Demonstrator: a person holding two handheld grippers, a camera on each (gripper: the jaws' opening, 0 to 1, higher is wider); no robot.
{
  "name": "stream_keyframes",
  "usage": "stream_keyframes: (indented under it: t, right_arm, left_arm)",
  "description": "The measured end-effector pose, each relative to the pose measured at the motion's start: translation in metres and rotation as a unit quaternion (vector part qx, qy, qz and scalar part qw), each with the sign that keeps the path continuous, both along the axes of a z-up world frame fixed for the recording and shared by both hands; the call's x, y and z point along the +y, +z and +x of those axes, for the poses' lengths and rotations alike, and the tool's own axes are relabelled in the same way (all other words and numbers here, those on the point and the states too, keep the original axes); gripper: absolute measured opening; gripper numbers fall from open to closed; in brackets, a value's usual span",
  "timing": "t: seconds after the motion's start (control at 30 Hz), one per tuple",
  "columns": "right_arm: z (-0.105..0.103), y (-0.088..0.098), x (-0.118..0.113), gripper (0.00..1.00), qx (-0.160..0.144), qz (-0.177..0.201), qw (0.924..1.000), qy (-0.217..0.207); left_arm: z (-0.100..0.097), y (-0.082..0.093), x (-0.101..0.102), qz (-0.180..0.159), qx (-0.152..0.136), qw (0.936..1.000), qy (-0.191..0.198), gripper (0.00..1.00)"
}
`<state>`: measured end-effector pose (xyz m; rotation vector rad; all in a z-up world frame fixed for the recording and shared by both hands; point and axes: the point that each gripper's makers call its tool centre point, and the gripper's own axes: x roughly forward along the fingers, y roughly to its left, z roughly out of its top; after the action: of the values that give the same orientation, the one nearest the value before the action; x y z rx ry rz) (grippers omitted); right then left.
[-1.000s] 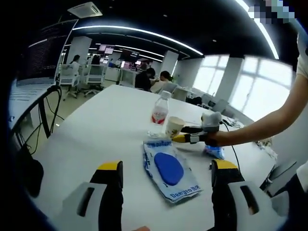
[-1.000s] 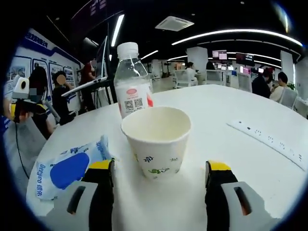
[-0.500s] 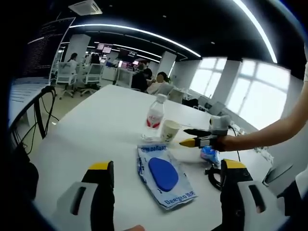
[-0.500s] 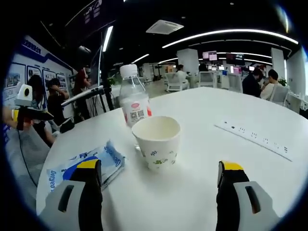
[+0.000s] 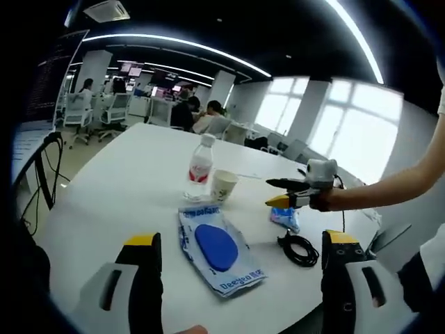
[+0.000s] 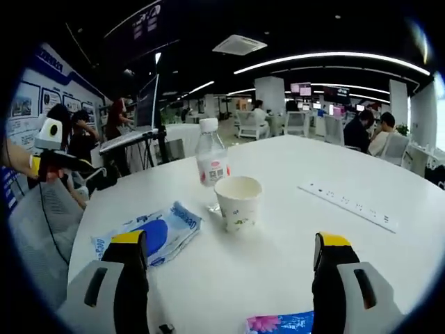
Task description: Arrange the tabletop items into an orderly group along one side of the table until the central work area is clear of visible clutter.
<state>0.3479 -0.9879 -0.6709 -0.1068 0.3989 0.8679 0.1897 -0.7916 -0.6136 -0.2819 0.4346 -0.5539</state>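
The paper cup (image 6: pixel 238 200) stands just beside the water bottle (image 6: pixel 211 165), with the blue wipes pack (image 6: pixel 148 235) near it on the white table (image 6: pixel 334 243). Both tools, right (image 6: pixel 229 278) and left (image 5: pixel 240 278), are wide apart and carry nothing, probably waiting before choosing what to gather.

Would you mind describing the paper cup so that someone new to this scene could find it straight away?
On the big white table, look for the clear water bottle with a white cap and red label. The paper cup stands right beside it, open, upright and white, with small leafy prints on its side. It is the only open container; the blue and white packet nearby lies flat.
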Motion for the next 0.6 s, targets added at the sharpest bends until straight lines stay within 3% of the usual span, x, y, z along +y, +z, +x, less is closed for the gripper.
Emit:
stream_keyframes:
  t: [0.6]
  right_arm:
    - [-0.045,0.007,-0.018,0.97,0.004,0.005,0.9995,-0.032]
  left_arm:
    - [-0.016,0.009,-0.005,-0.001,-0.008,0.9987,-0.050,0.91]
